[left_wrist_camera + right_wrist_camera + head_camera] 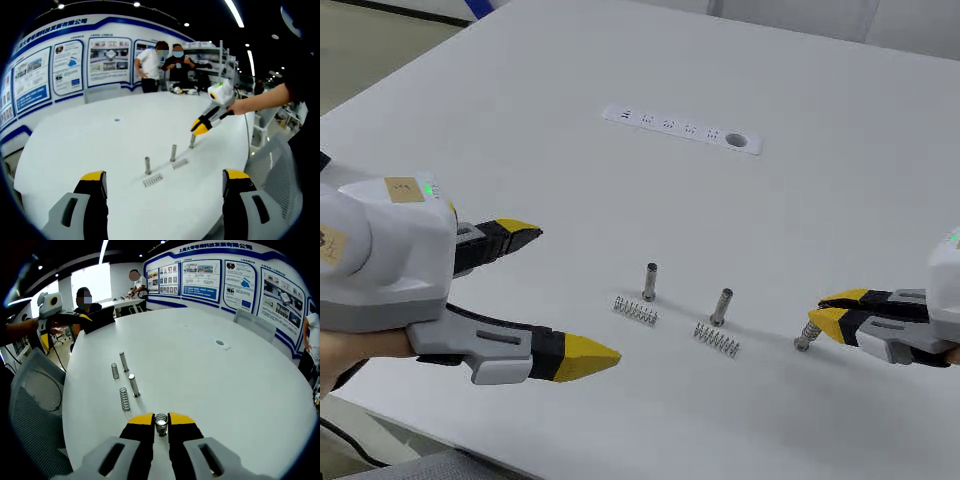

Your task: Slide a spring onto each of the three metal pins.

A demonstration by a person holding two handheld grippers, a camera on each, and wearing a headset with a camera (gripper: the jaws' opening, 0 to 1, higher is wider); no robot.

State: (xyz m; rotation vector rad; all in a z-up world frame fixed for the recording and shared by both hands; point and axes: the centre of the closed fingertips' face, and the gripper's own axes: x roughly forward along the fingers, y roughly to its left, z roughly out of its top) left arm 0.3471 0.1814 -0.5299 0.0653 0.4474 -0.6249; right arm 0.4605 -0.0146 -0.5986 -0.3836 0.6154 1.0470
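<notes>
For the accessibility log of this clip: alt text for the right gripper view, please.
The right tongs pinch an upright spring on the white table. Beyond them stand two bare pins, each with a loose spring lying beside it.

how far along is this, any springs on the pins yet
Done: nothing is clearly finished. In hand: the right tool is shut on a spring that sits over the rightmost pin. Left to do: two bare pins stand with their loose springs lying beside them on the table. The left tool is open and holds nothing.
</notes>
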